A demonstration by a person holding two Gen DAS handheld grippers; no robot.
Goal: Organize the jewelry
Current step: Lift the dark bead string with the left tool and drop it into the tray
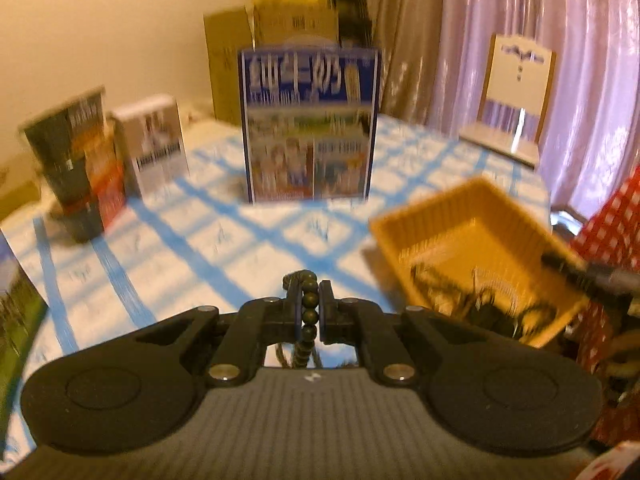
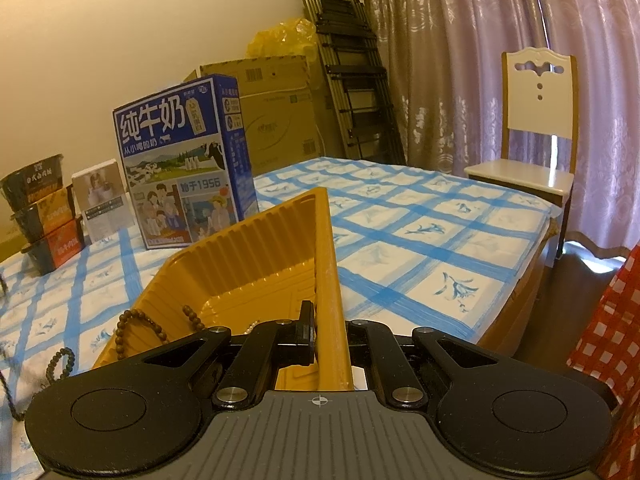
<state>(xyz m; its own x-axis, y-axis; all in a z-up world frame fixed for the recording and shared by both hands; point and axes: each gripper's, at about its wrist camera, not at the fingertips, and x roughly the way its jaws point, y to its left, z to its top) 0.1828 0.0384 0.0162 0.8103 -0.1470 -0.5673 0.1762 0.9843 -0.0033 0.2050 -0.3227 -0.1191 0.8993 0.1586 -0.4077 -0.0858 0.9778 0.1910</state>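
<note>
Beaded bracelet (image 1: 309, 312) hangs pinched in the left tool (image 1: 309, 304), its strand running vertically; the yellow tray (image 1: 472, 236), gripped at its rim by the right tool (image 2: 326, 340), lies ahead-right.

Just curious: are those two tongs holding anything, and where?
Left tongs pinch a dark bead bracelet on its strand. Right tongs clamp the yellow tray by its rim.
</note>
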